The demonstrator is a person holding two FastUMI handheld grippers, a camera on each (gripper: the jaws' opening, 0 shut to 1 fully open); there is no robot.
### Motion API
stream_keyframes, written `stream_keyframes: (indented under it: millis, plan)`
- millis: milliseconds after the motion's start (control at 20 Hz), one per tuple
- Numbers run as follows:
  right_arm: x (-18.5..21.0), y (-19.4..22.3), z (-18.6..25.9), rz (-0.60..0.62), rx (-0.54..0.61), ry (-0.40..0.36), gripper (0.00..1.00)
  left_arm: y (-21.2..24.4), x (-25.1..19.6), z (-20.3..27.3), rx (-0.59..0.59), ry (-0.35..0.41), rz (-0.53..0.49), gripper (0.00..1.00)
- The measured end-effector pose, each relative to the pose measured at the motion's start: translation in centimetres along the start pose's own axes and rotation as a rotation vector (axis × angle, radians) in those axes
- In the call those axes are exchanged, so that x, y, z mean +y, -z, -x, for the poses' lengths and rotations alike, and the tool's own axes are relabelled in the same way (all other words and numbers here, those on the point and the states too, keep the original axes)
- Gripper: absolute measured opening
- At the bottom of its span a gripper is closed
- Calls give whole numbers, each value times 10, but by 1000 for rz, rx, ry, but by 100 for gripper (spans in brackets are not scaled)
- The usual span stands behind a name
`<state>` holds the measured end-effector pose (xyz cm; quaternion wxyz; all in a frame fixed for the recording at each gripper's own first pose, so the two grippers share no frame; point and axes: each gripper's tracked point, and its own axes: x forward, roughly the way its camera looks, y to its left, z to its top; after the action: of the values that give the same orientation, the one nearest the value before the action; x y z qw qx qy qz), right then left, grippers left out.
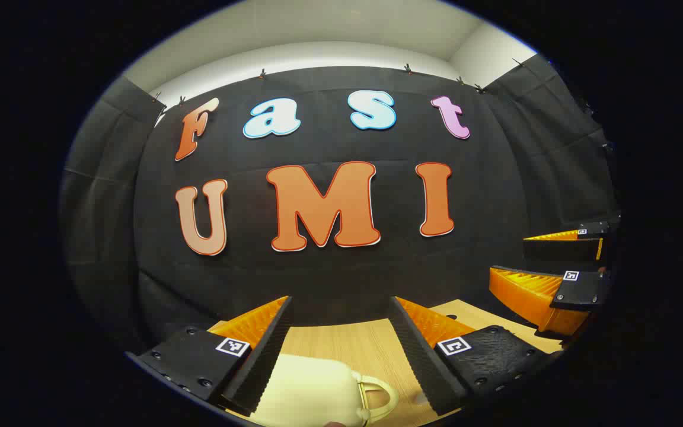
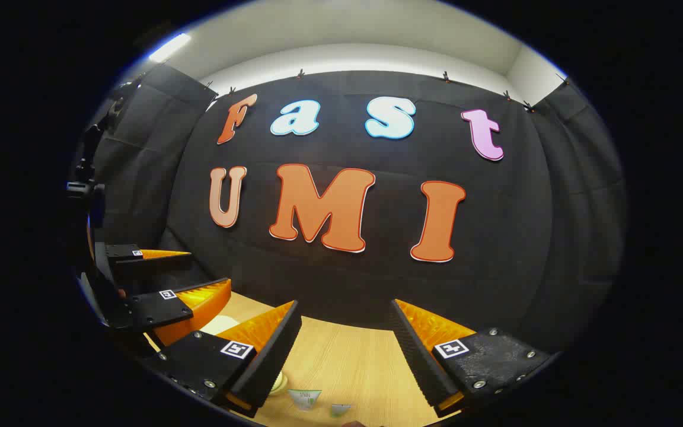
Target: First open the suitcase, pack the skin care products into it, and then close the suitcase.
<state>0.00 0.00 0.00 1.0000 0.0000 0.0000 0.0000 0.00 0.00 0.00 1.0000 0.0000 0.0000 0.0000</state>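
Nearest to the camera in the left gripper view are the two fingers of the left gripper [image 1: 341, 350], spread wide and holding nothing. Just under and between them lies a small cream-coloured suitcase with a smooth rounded shell [image 1: 312, 388] and a pale looped handle [image 1: 380, 394] at its right end, resting on the light wooden table [image 1: 347, 344]. The case looks closed, though its edge is cut off, so I cannot be sure.

In the right gripper view the right gripper [image 2: 344, 356] is also wide open and empty. Below its fingers stand two small clear containers with pale caps [image 2: 306, 398], probably the skin care products, and a cream round shape [image 2: 279, 382] sits behind the left finger.

The risk, I think, is that the light case slides on the smooth wood when one finger pushes the lid or handle, because nothing holds it down. A low approach could also knock over the small containers.
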Motion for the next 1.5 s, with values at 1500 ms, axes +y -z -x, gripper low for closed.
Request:
stream_keyframes:
  millis: [1500]
  plan:
    - [-49,12,3,31,9,70,95,82,-44,-3,113,155,-291,97]
